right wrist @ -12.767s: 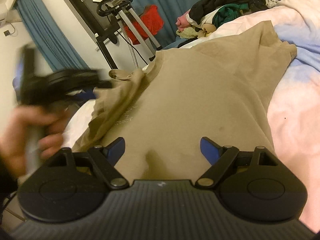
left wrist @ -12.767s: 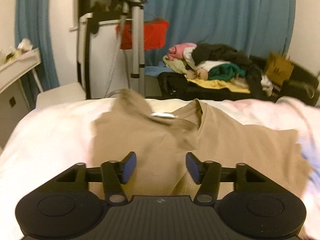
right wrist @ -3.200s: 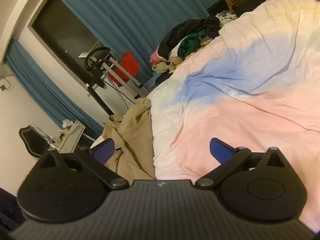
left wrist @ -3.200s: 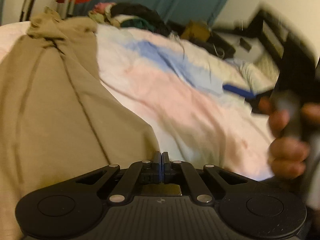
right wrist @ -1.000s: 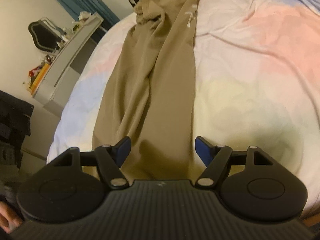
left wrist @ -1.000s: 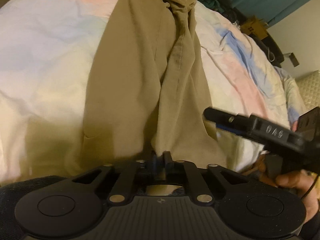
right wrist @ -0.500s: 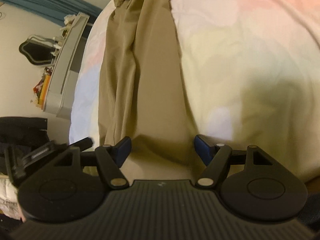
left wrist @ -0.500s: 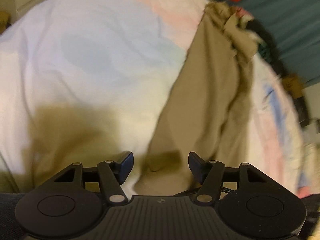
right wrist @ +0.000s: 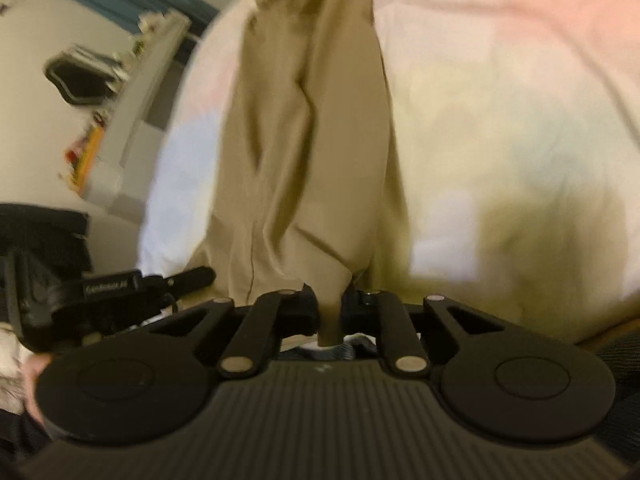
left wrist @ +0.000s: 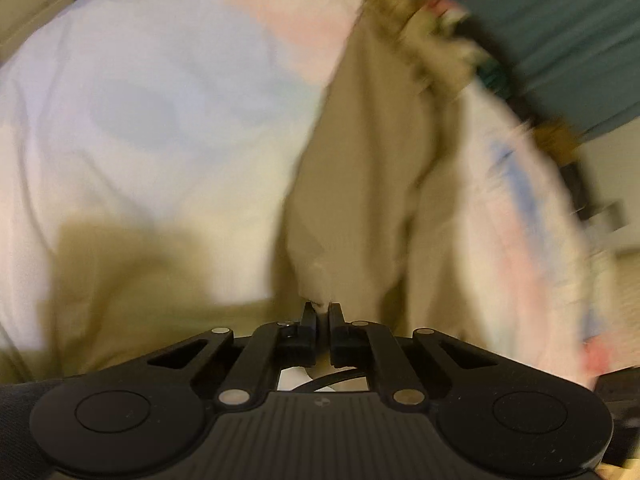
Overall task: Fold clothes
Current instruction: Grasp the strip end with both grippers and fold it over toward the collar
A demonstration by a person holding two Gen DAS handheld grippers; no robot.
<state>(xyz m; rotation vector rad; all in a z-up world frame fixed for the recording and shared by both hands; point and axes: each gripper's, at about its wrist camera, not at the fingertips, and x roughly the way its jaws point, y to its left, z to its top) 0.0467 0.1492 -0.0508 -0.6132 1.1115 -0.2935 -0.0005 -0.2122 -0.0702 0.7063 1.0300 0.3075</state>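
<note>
A tan T-shirt (left wrist: 368,168) lies folded lengthwise into a long narrow strip on the pastel bedspread (left wrist: 152,112), its collar end bunched at the far side. My left gripper (left wrist: 319,312) is shut on the shirt's near hem at one corner. In the right wrist view the same shirt (right wrist: 316,128) runs away from me, and my right gripper (right wrist: 330,300) is shut on the other near corner, cloth pinched between its fingers. The left gripper's black body (right wrist: 120,284) shows at the lower left of that view. Both views are blurred by motion.
A pile of clothes (left wrist: 476,60) and a teal curtain (left wrist: 560,20) sit beyond the bed's far end. A white shelf unit (right wrist: 132,120) with small items stands to the left of the bed. The bedspread (right wrist: 500,100) stretches wide to the shirt's right.
Half a second ago both grippers stood open over the shirt's near hem. Both have since shut on the hem corners, and the cloth is drawn up between the fingers.
</note>
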